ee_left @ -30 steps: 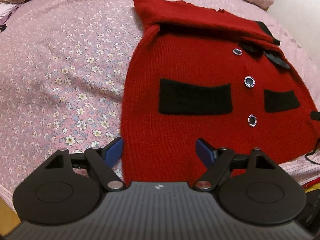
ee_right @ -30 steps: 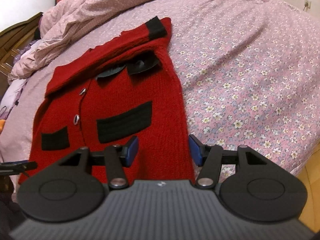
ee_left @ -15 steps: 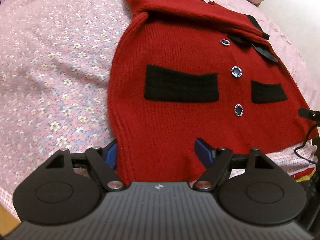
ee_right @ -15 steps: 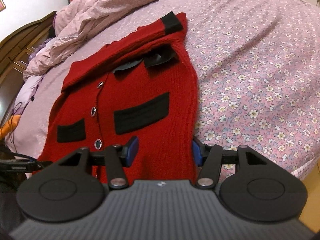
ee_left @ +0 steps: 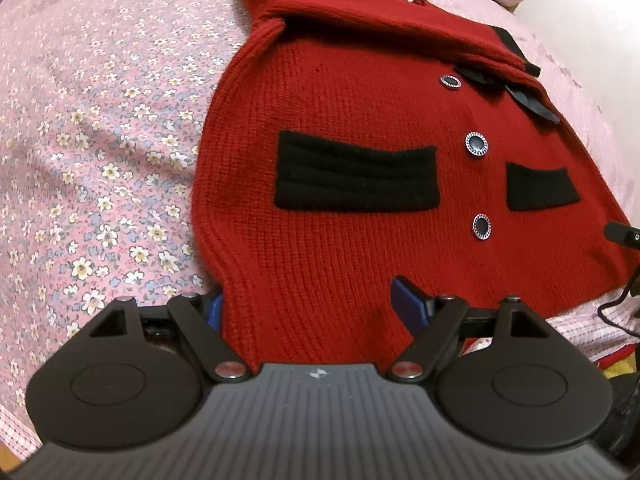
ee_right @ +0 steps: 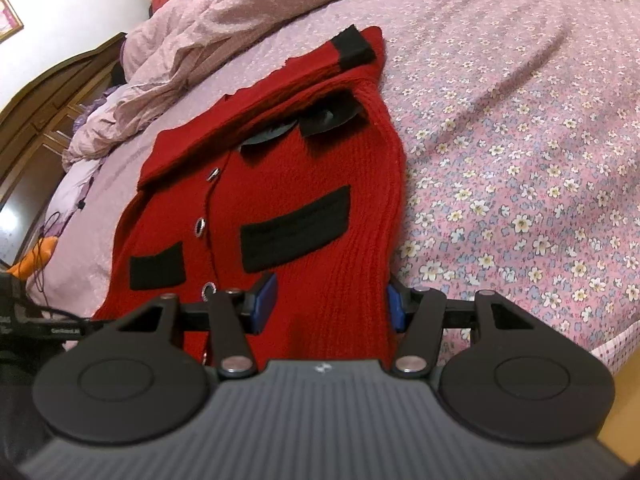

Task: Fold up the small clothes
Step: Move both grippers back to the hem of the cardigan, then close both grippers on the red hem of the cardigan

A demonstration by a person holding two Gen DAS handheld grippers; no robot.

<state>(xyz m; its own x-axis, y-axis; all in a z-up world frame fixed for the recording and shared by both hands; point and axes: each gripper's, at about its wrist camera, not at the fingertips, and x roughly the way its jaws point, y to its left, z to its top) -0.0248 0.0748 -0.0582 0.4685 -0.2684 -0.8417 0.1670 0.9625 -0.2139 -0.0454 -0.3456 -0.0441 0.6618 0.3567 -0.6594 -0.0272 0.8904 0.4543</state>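
A red knitted cardigan [ee_left: 360,128] with black pocket flaps and round buttons lies flat on the bed, its sleeves folded across the top. It also shows in the right wrist view [ee_right: 304,184]. My left gripper [ee_left: 316,308] is open, its blue pads straddling the cardigan's bottom left corner. My right gripper [ee_right: 328,304] is open, its blue pads straddling the bottom right corner. The hem edge under both grippers is hidden by their bodies.
The pink floral bedsheet [ee_left: 100,140] spreads around the cardigan. A crumpled pink duvet [ee_right: 208,32] lies at the far end, with a wooden headboard [ee_right: 48,104] behind. The bed edge runs near both grippers; a black cable [ee_left: 616,312] lies at the right.
Both grippers have moved forward and down over the cardigan's bottom hem, so the fabric now lies between the open pads. The cardigan has not moved.
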